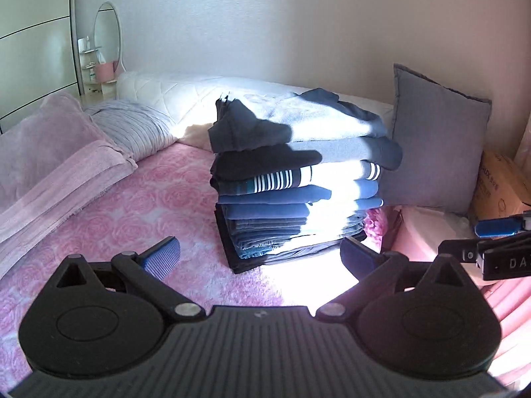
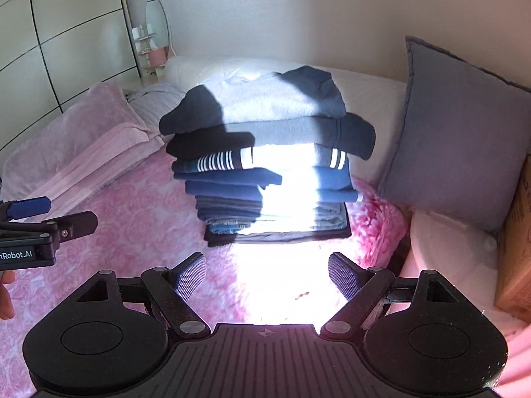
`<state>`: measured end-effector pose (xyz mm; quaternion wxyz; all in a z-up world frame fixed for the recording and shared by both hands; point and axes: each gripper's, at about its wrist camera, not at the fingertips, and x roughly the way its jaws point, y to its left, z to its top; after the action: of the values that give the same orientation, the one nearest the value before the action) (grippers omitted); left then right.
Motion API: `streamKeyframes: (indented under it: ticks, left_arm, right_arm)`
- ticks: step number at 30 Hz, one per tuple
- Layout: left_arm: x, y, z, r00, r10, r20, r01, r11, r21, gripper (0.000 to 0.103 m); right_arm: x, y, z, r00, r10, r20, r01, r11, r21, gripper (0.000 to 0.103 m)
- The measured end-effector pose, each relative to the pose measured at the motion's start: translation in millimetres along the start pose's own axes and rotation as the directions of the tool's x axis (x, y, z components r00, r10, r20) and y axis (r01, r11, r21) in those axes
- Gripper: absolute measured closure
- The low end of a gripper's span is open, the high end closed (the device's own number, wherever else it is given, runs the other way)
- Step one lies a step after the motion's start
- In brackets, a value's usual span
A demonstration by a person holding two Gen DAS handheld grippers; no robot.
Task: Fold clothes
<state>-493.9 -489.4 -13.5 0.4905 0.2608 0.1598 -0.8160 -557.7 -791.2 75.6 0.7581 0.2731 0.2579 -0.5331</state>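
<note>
Pink bedspread point(image 2: 139, 219) beneath wide-open, empty right claw point(image 2: 267, 277).

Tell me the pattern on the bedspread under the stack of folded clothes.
Pink rose pattern on the bedspread; right wrist view shows it best.

A stack of clothes point(image 2: 265, 165) sits on the bed point(image 2: 132, 219) — pillows point(image 2: 83, 132) to its left, a cushion point(image 2: 458, 132) upright against the wall to its right.

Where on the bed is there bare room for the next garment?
Free: pink bedspread between the stack of folded clothes and the folded pink blanket, and the sunlit strip before the stack. Crowded: right of the stack, by the grey cushion and cardboard box.
</note>
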Motion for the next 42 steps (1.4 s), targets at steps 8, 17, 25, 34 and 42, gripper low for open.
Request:
streamKeyframes:
  ticks: [8,17,25,34,42]
  left_arm:
    - [-4,-23,-2,0.997,0.07,-0.02,-0.071,0.997,-0.023,0.002]
    - [16,-82,4,0.988,0.128,-0.083,-0.137,0.983,-0.119,0.002]
    - [15,-111,2,0.972,0.201,-0.12,-0.215,0.97,-0.118,0.002]
    - [20,-118,4,0.972,0.2,-0.126,-0.216,0.969,-0.124,0.013]
    - [26,-119,10,0.968,0.219,-0.119,-0.235,0.962,-0.139,0.004]
  right_arm:
    - [-7,-17,4,1.0,0.016,0.017,-0.015,0.999,-0.041,0.019]
    - [-5,-74,23,0.998,0.059,0.036,-0.053,0.988,-0.143,0.019]
    - [7,-98,27,0.997,0.072,0.008,-0.069,0.985,-0.158,0.019]
    - [8,-90,27,0.996,0.084,-0.008,-0.084,0.975,-0.208,0.019]
    - [13,-91,28,0.998,0.064,-0.019,-0.066,0.978,-0.196,0.019]
